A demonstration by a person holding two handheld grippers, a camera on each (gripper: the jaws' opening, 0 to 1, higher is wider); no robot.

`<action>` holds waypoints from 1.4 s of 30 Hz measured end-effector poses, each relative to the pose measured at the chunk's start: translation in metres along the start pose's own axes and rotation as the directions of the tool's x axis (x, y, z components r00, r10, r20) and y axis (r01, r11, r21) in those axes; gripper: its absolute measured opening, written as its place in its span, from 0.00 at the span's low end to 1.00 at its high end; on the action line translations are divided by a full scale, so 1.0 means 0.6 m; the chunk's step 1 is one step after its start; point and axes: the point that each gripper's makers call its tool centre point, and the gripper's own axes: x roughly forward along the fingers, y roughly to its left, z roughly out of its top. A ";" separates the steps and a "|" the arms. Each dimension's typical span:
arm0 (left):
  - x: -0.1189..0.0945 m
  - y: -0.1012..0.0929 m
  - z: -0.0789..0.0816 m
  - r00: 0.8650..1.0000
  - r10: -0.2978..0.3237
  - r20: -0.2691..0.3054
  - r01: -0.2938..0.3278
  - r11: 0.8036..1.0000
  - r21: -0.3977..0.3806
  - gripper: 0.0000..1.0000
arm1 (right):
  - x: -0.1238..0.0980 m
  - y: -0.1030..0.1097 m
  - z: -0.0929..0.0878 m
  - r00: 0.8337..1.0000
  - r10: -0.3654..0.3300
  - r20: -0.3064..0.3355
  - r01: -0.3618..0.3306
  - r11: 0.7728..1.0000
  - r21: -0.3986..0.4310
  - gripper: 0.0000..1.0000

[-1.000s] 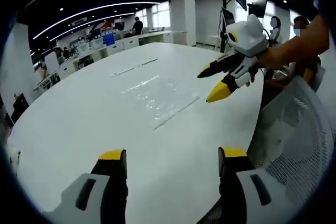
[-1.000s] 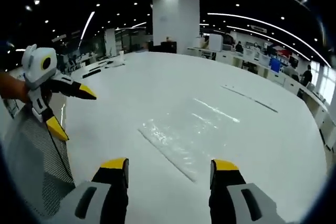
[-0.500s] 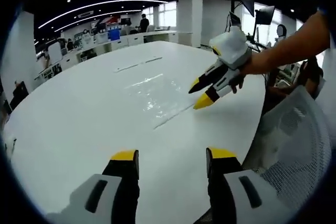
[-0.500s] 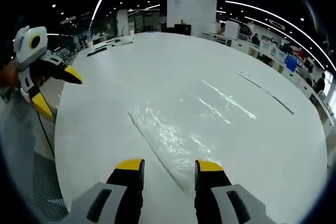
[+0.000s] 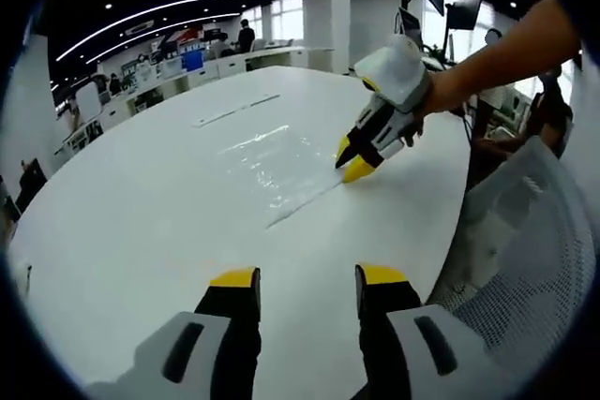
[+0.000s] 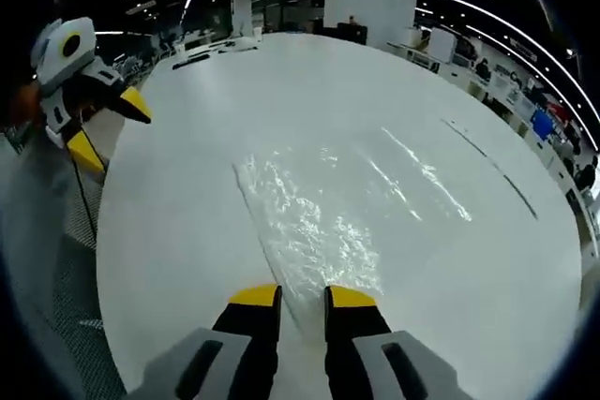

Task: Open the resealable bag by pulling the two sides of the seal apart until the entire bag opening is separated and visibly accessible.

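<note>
Flat on the large white round-edged table [image 5: 141,222] lies one clear, crinkled plastic resealable bag [image 5: 277,161], its glossy film catching the ceiling lights; in the left gripper view its straight seal edge [image 5: 302,205] runs as a long line from lower left up toward the right, where it ends at the tips of the right gripper [image 5: 352,158]. In the right gripper view the same bag [image 6: 314,222] stretches lengthwise away from the camera, the seal edge [image 6: 264,236] forming its left border and running down toward the gap between that gripper's own jaws. Contents of the bag: nothing can be made out through the film, and whether the seal is parted at any point cannot be told. Right gripper [image 6: 302,299]: white body, black jaws with yellow tips, jaws drawn close with only a narrow gap, positioned at the near end of the bag's seal edge; whether film is pinched between them cannot be told. Left gripper [image 5: 307,280]: same make, jaws parted with bare table between them, held above the near table edge, well apart from the bag; it also shows at the left of the right gripper view [image 6: 105,128] with jaws spread. A white mesh chair back [image 5: 530,259] stands just beside the table edge. A person's bare forearm [image 5: 497,49] extends to the right gripper. Background office desks and figures are too small to itemise.
</note>
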 end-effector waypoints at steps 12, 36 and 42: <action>0.021 -0.004 0.007 0.998 -0.041 -0.048 0.046 0.993 0.108 0.34 | -0.007 0.039 -0.002 0.997 0.072 -0.031 -0.076 0.985 -0.155 0.00; 0.059 -0.008 0.019 0.985 -0.107 -0.139 0.145 0.941 0.307 0.29 | -0.074 0.122 0.002 0.968 0.247 -0.046 -0.250 0.925 -0.284 0.00; 0.064 0.003 0.043 0.988 -0.101 -0.120 0.136 0.934 0.330 0.30 | -0.093 0.130 0.007 0.966 0.255 -0.048 -0.257 0.915 -0.310 0.00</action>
